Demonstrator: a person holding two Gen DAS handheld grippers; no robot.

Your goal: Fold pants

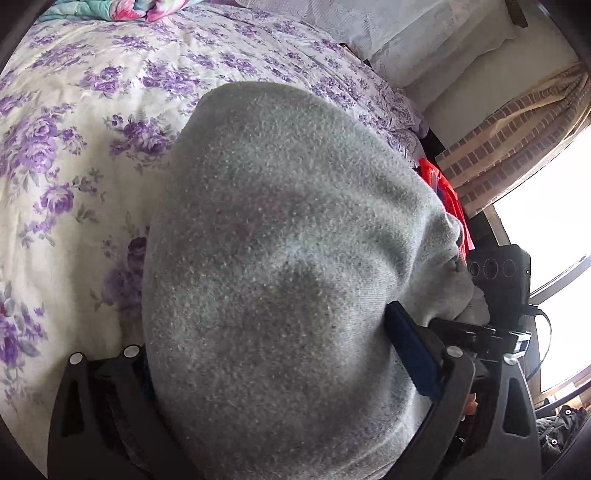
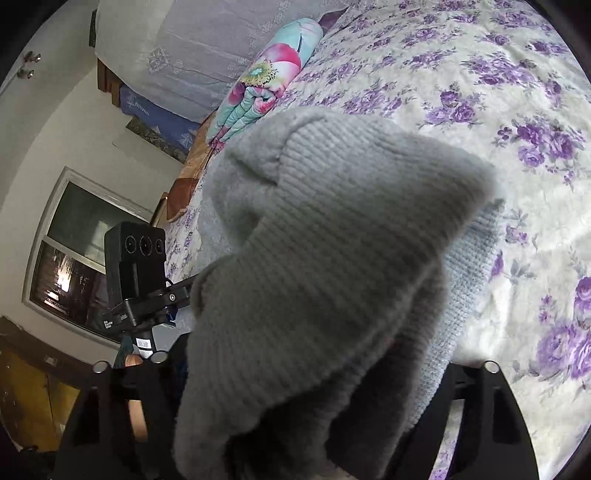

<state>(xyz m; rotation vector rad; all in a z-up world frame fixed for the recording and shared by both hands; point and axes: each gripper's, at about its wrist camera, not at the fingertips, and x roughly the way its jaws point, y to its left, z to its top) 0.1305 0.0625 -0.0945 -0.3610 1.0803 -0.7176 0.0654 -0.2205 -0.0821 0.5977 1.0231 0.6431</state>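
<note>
- On the left we hold the left gripper (image 1: 266,369) above the bed (image 1: 74,155); its fingers (image 1: 413,354) are closed on a bunch of the grey pants (image 1: 280,258), which bulges up between them and hides most of the flowered sheet beyond
- Past the pants, at the far edge of the bed, we see a red cloth (image 1: 443,188), a brick-patterned curtain (image 1: 513,136) and a bright window (image 1: 554,221)
- A white pillow (image 1: 424,33) lies at the head of the bed
- On the right, the right gripper (image 2: 295,398) grips the ribbed waistband of the pants (image 2: 332,258), the cloth heaped over the fingers so we cannot see their tips
- The pants hang lifted over the bed (image 2: 498,92), near its left edge
- A folded floral quilt (image 2: 266,81) lies on the bed beyond the pants, beside the pillow (image 2: 207,48)
</note>
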